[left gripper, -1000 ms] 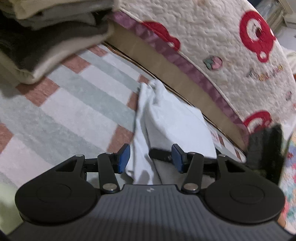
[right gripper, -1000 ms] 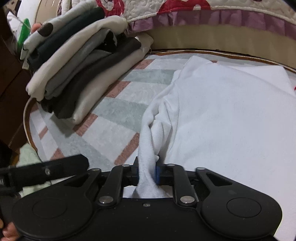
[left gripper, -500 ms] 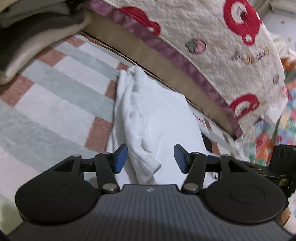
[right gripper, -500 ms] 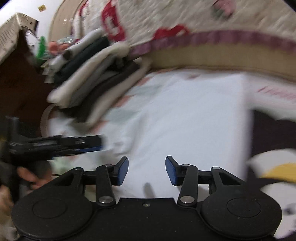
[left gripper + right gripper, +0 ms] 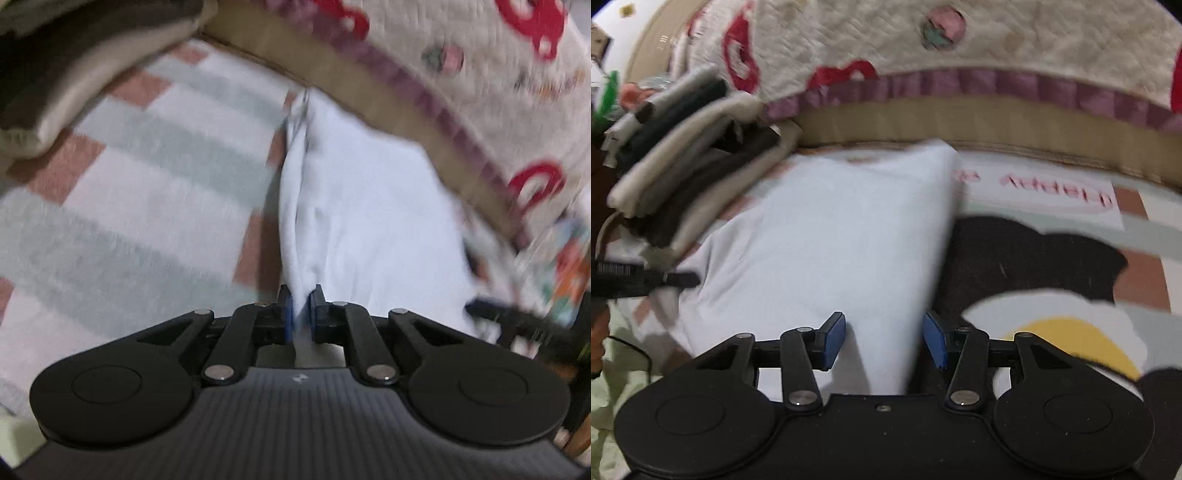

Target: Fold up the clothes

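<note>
A white garment (image 5: pixel 369 206) lies flat on a striped rug (image 5: pixel 129 184), its left edge bunched into a ridge. My left gripper (image 5: pixel 301 310) is closing, and its blue pads pinch the near end of that ridge. In the right wrist view the same garment (image 5: pixel 831 229) shows as a smooth white panel. My right gripper (image 5: pixel 884 339) hangs over its near right edge with the jaws opening wide; the cloth lies under the gap and neither pad presses on it. The left gripper's dark tip (image 5: pixel 646 278) shows at the garment's left side.
A stack of folded clothes (image 5: pixel 687 155) in cream, grey and black sits on the rug left of the garment. A quilted bedcover (image 5: pixel 997 44) with red prints hangs behind it. The rug's black, white and yellow pattern (image 5: pixel 1034 266) lies to the right.
My left gripper went from open over the bunched edge to shut on it. My right gripper let go of the white fold, opened, and swung right to the garment's right edge.
</note>
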Tool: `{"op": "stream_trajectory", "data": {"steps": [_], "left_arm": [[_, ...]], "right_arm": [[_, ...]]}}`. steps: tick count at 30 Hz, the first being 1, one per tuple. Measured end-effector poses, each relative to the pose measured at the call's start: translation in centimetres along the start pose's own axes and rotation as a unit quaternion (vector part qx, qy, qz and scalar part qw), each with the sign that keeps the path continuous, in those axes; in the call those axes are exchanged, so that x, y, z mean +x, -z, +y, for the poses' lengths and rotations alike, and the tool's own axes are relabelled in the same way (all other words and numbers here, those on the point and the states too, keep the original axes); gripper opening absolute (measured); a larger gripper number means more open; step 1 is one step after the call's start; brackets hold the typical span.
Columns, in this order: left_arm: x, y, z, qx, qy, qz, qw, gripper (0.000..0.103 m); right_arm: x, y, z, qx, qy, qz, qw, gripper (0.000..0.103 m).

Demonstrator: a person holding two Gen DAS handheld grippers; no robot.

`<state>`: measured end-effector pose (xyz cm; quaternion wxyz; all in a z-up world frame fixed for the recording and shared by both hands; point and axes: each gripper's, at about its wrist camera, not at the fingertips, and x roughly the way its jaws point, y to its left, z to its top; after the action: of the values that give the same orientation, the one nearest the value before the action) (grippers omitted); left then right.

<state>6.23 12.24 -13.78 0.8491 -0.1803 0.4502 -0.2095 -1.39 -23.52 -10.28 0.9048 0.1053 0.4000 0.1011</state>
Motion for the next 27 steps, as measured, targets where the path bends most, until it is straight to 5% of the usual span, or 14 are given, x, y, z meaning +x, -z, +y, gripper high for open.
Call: {"op": "stream_trajectory", "data": {"steps": [3, 4, 7, 11, 14, 20, 27], "left_arm": [[-0.3, 0.2, -0.5, 0.006, -0.006, -0.016, 0.9998, 0.023], [-0.4, 0.1, -0.4, -0.001, -0.006, -0.018, 0.9998, 0.035], [-0.8, 0.0, -0.1, -0.006, -0.022, -0.030, 0.9993, 0.036], [-3.9, -0.3, -1.1, 0.024, -0.026, -0.121, 0.9920, 0.036], [-3.6, -0.9, -2.1, 0.037, 0.019, -0.112, 0.9929, 0.040], [1.1, 0.6, -3.9, 0.097, -0.021, -0.015, 0.9950, 0.040], [1.0, 0.9, -3.3, 0.101, -0.030, -0.012, 0.9944, 0.040]], "right_arm": [[0.7, 0.4, -1.8, 0.072, -0.025, 0.016, 0.997, 0.056], [0.9, 0.5, -2.4, 0.096, -0.034, 0.022, 0.995, 0.056], [1.3, 0.8, -3.5, 0.149, -0.061, 0.034, 0.986, 0.056], [1.6, 1.5, -3.8, 0.175, -0.082, 0.045, 0.980, 0.056], [2.1, 1.9, -3.7, 0.188, -0.101, 0.052, 0.976, 0.056], [2.5, 2.5, -3.8, 0.210, -0.125, 0.055, 0.968, 0.059], [2.9, 2.7, -4.1, 0.229, -0.154, 0.070, 0.959, 0.062]]}}
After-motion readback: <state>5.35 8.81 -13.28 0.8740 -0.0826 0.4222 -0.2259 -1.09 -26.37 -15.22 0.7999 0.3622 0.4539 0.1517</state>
